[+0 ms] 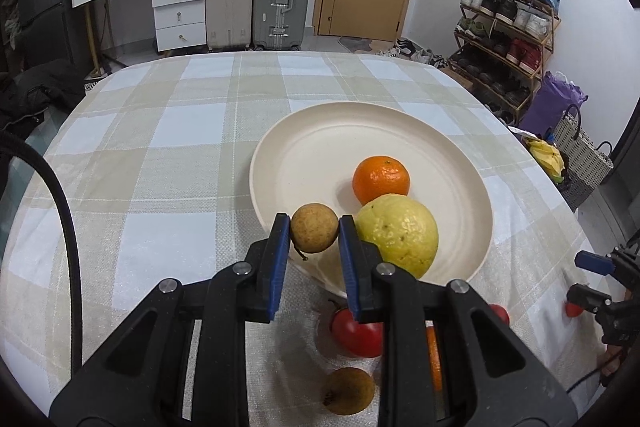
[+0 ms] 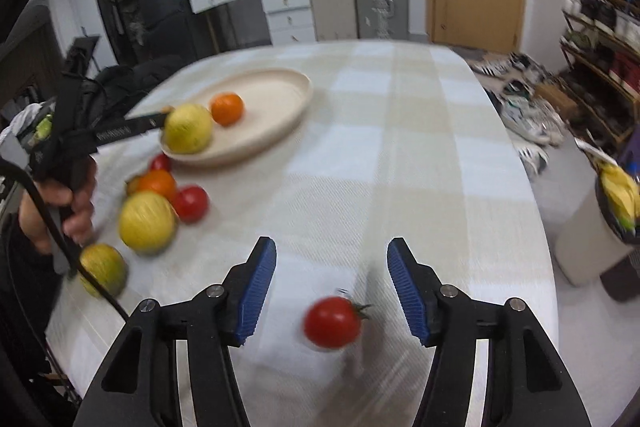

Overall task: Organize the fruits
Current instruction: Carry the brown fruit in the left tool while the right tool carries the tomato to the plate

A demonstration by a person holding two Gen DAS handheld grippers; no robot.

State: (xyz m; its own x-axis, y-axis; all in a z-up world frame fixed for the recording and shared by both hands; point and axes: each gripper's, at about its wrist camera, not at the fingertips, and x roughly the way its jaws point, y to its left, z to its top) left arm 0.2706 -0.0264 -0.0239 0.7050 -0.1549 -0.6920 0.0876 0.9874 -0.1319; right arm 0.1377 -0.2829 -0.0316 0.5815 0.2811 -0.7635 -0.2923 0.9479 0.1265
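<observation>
Blue-padded left gripper clamps a small brown fruit over the plate rim, ready to release beside the orange. Right gripper hangs open above a tomato; closing comes next.

One cream plate sits at ten o'clock in the right wrist view. Counted across the checked tablecloth and the plate: three red tomatoes, three yellow citrus-like fruits, two oranges and two small brown round fruits.
</observation>
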